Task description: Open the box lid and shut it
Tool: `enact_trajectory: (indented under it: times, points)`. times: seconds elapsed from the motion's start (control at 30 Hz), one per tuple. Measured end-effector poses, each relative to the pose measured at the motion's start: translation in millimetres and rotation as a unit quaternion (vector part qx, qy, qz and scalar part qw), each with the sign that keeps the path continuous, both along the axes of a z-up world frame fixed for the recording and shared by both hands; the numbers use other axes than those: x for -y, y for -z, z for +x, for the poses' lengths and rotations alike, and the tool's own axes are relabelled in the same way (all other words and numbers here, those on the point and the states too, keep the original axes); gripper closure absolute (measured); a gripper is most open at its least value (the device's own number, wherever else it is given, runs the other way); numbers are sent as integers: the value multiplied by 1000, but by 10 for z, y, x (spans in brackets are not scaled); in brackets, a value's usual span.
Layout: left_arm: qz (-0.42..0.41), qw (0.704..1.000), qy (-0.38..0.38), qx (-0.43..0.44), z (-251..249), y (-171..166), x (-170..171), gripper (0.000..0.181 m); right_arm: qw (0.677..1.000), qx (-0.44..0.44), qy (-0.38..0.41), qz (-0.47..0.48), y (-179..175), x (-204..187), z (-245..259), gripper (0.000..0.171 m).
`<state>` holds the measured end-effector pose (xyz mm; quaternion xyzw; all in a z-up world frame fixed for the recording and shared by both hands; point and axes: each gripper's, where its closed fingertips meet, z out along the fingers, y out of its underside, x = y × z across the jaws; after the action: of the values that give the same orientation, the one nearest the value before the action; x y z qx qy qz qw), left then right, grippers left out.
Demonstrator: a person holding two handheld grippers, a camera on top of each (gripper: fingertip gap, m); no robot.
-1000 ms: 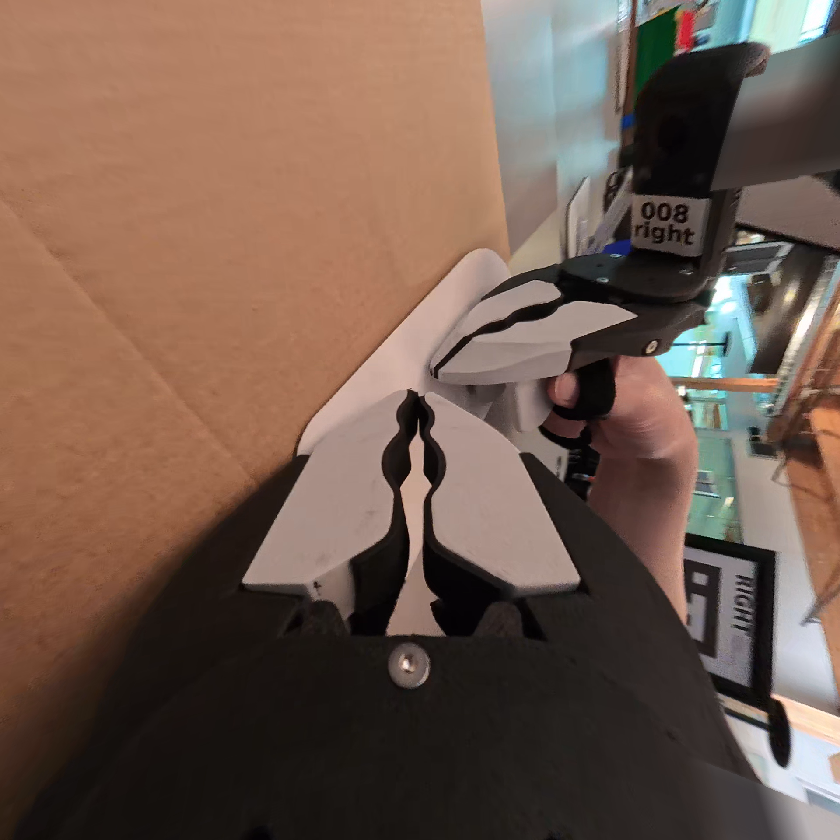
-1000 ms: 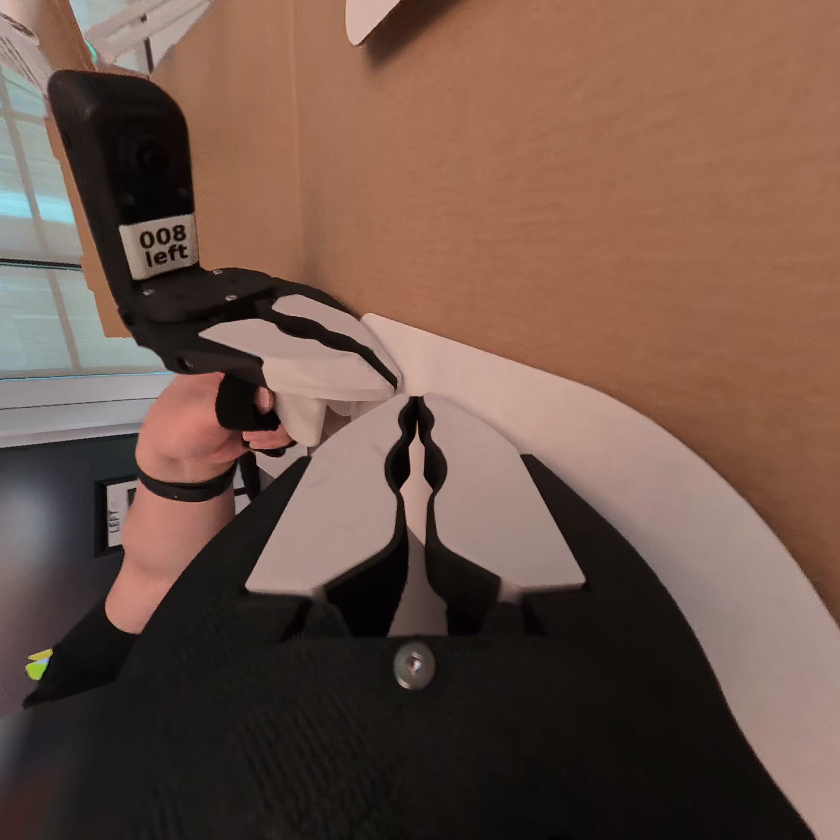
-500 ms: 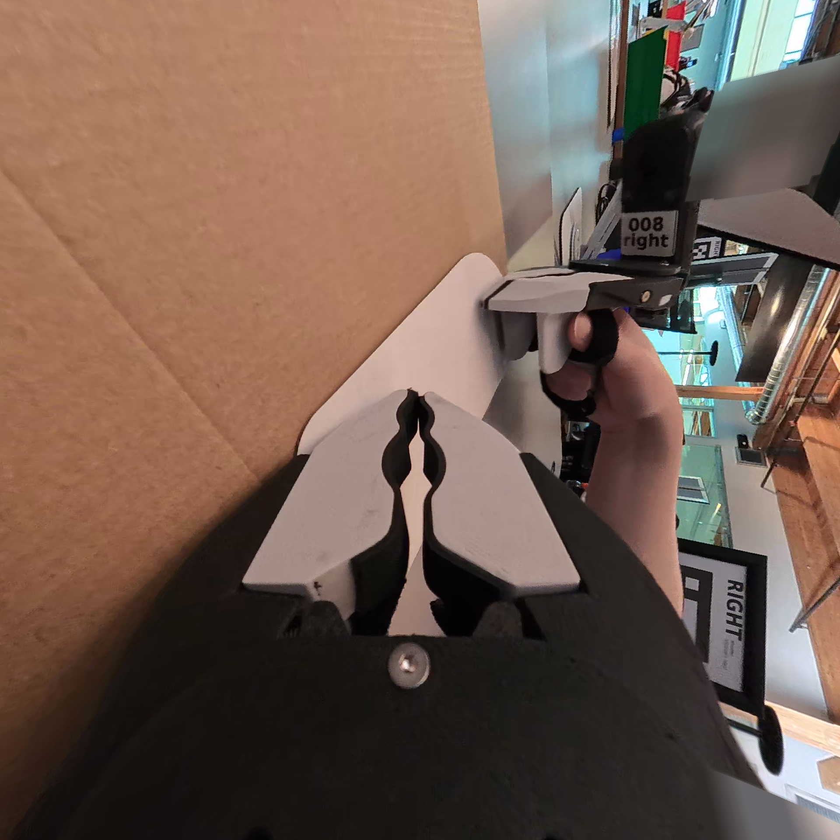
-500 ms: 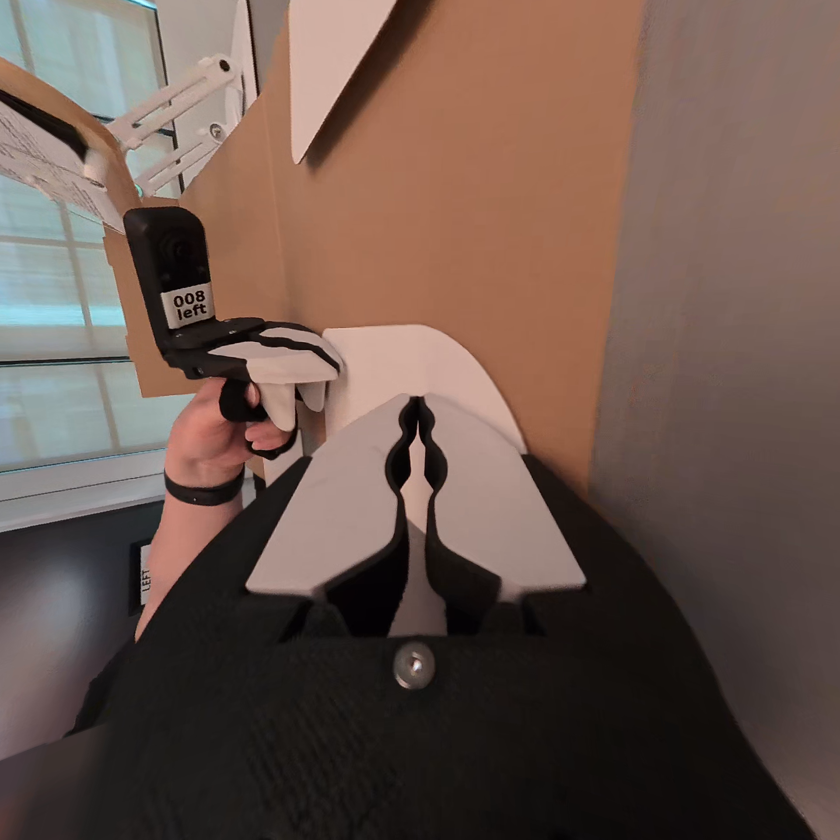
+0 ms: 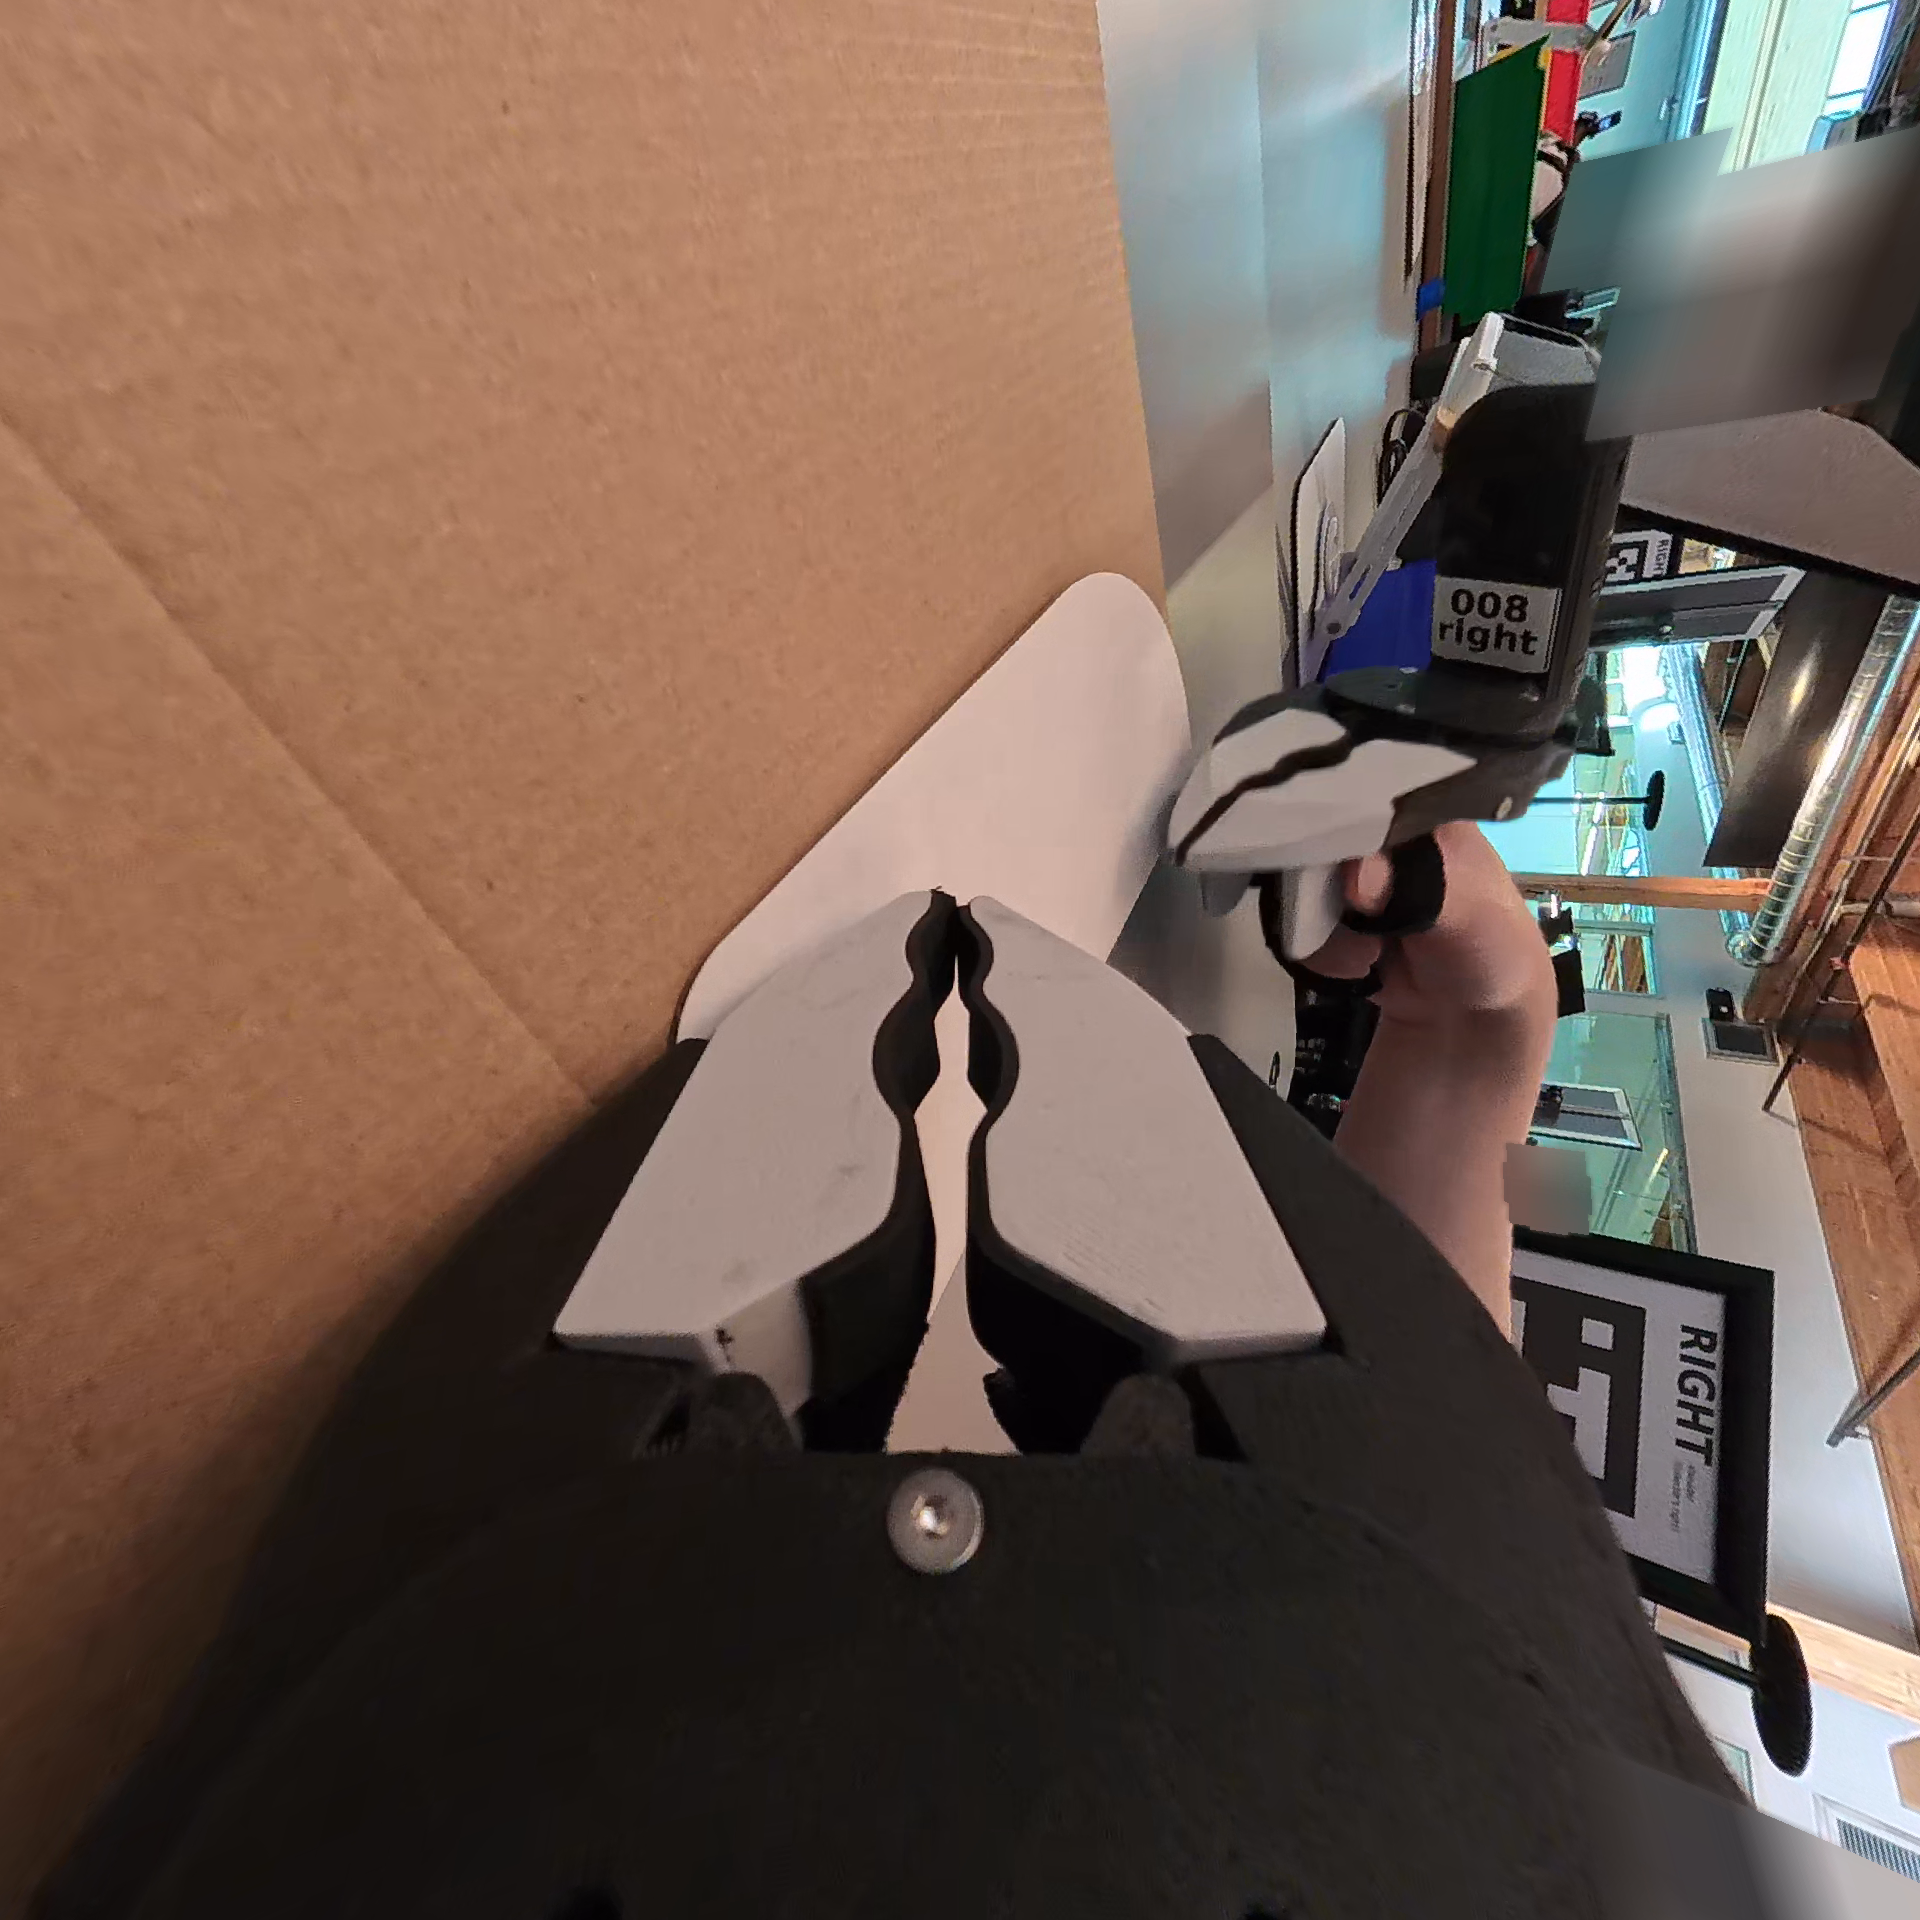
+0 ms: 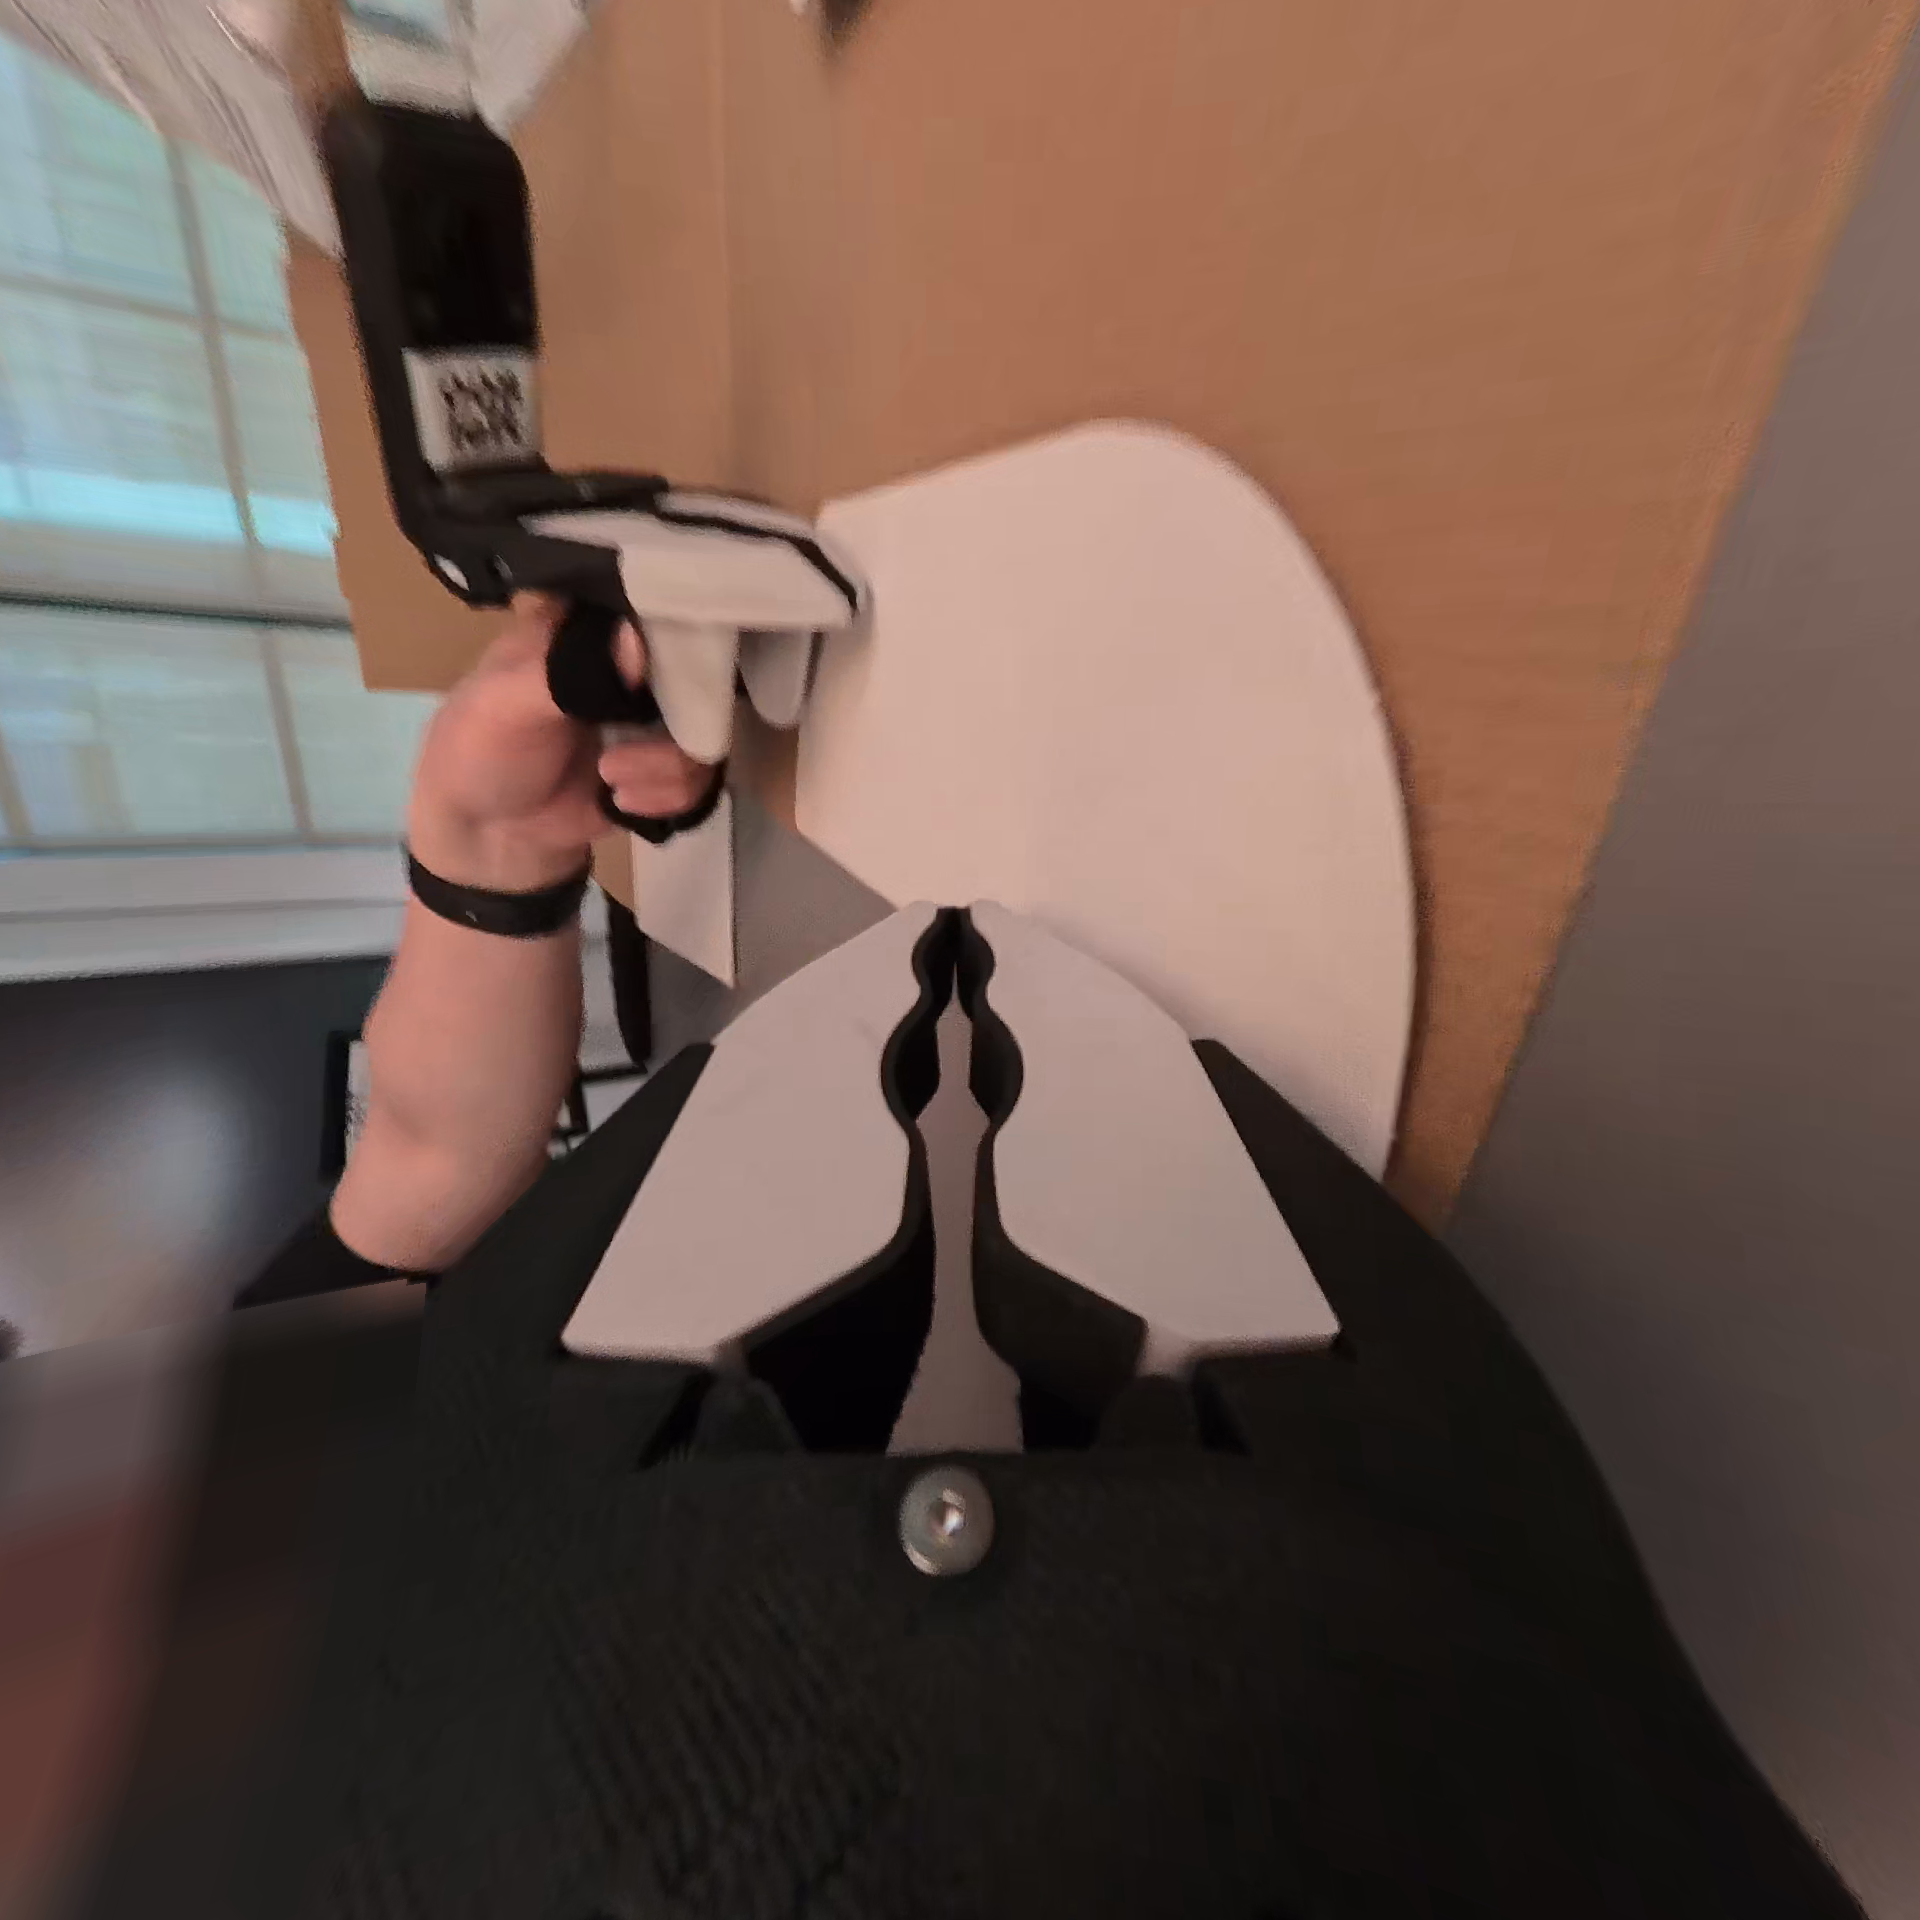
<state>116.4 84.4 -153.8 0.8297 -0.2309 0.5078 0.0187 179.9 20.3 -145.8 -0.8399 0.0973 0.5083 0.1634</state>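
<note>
We hold both grippers clamped on a white tab (image 5: 997, 790) of the cardboard lid (image 5: 520, 468): left gripper (image 5: 954, 914) near, right gripper (image 5: 1195, 842) at the tab's far edge.

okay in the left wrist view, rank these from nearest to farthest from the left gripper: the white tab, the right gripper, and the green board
1. white tab: just ahead of the left gripper, running between its shut fingers.
2. right gripper: ahead to the right, at the tab's far edge.
3. green board: far background, upper right.
</note>
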Motion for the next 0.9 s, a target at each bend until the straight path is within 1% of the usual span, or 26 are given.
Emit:
enact_trajectory:
  times: [0.07, 0.17, 0.23, 0.3, 0.37, 0.4, 0.47, 0.5, 0.53, 0.57, 0.63, 0.67, 0.73, 0.77, 0.83, 0.9]
  points:
    - [1, 1000, 1, 0, 0, 0, 0, 181, 999, 21, -36, -21, 95, 104, -69, 170]
    - [2, 1000, 1, 0, 1, 0, 1, 181, 999, -2, -40, -28, 86, 104, -81, 170]
    - [4, 1000, 1, -1, 1, 1, 1, 181, 998, 6, -59, -21, 95, 120, -84, 170]
    - [6, 1000, 1, -2, 2, 1, 1, 181, 997, 36, -68, -29, 111, 122, -89, 170]
    - [10, 1000, 1, -2, 2, 1, 2, 181, 992, 88, -77, -38, 128, 116, -93, 171]
    - [11, 1000, 1, -3, 3, 1, 2, 181, 992, 94, -76, -34, 111, 98, -132, 171]
    - [11, 1000, 2, -5, 4, 2, 3, 181, 996, -3, -86, -6, -115, 54, -421, 171]
    - [10, 1000, 3, -5, 4, 2, 3, 181, 996, -2, -94, -7, -94, 46, -507, 171]
    - [8, 1000, 3, -6, 4, 1, 3, 181, 993, 34, -112, -20, 28, 69, -555, 171]
    - [6, 1000, 4, -6, 6, 1, 3, 181, 989, 49, -133, -31, 120, 103, -616, 170]
    - [3, 1000, 4, -5, 6, -1, 3, 181, 991, -3, -125, -37, 86, 61, -718, 171]
    - [1, 1000, 5, -3, 7, -2, 3, 181, 991, -4, -127, -41, 84, 61, -718, 171]
    - [-4, 1000, 4, 1, 9, -6, 3, 181, 990, 44, -128, -44, 103, 48, -730, 171]
    - [-6, 1000, 5, 2, 9, -7, 3, 181, 990, 61, -125, -27, 71, 1, -788, 171]
    - [-1, 1000, 9, 1, 9, -6, 7, 181, 990, 20, -136, 10, -109, -54, -1064, 171]
    - [4, 1000, 9, 2, 10, -6, 8, 181, 989, 30, -147, 11, -55, -86, -1234, 171]
